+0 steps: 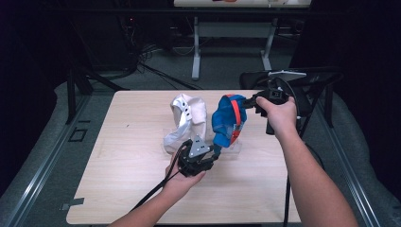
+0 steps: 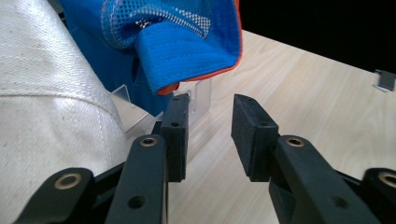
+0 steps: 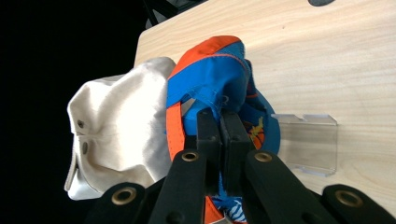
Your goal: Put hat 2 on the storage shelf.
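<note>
A blue cap with orange trim (image 1: 229,119) hangs lifted over the middle of the table, its lower edge by a clear plastic stand (image 1: 232,146). My right gripper (image 1: 249,100) is shut on the cap's upper edge (image 3: 212,100), its jaws pressed on the fabric. A white cap (image 1: 188,118) leans just left of the blue one. My left gripper (image 1: 212,153) sits low in front of both caps, open, with nothing between its fingers (image 2: 180,133); the blue cap's brim (image 2: 187,56) hangs just above and beyond them.
The clear stand (image 3: 308,142) rests on the light wooden table (image 1: 123,156). A black folding stand (image 1: 302,78) is off the table's far right corner. Dark floor with cables and a white table frame (image 1: 196,45) lie beyond.
</note>
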The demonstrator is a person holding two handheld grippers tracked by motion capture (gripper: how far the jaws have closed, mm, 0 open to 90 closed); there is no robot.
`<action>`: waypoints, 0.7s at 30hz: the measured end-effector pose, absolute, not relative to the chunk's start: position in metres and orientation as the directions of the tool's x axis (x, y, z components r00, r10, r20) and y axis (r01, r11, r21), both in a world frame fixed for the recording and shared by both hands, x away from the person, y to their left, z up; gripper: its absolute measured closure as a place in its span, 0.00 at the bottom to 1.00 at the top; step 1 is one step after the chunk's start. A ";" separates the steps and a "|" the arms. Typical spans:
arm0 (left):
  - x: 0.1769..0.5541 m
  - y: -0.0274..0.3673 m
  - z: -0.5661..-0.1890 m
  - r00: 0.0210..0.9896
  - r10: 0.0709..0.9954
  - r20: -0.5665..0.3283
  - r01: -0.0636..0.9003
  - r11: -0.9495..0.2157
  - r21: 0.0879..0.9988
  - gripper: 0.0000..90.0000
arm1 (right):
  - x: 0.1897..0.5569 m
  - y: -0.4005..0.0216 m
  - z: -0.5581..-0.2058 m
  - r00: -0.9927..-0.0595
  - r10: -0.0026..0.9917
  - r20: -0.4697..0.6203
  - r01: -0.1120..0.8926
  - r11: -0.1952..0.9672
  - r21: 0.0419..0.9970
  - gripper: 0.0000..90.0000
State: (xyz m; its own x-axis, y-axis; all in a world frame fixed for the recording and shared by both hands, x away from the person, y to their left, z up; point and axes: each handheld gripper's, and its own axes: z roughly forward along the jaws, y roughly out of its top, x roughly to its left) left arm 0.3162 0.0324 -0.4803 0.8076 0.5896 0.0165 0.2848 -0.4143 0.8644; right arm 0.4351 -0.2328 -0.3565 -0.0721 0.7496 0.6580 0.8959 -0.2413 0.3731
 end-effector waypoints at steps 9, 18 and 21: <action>0.307 0.049 -0.481 0.817 0.577 -0.011 0.305 -0.416 0.857 0.69 | 0.428 -0.242 -0.363 -0.059 0.784 0.618 0.892 -0.236 0.385 0.93; 0.304 0.078 -0.492 0.800 0.598 -0.054 0.358 -0.403 0.842 0.60 | 0.415 -0.246 -0.363 -0.103 0.856 0.507 0.864 -0.175 0.471 0.73; 0.306 0.091 -0.496 0.788 0.610 -0.085 0.391 -0.388 0.835 0.59 | 0.408 -0.248 -0.364 -0.115 0.867 0.485 0.859 -0.159 0.486 0.71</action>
State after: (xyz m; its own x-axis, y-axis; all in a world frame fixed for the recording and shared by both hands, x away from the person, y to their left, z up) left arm 0.3061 0.0910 -0.4961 0.7876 0.6102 -0.0851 0.3908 -0.3879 0.8348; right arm 0.4083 -0.2480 -0.3638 -0.1150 0.8666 0.4855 0.8592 -0.1585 0.4865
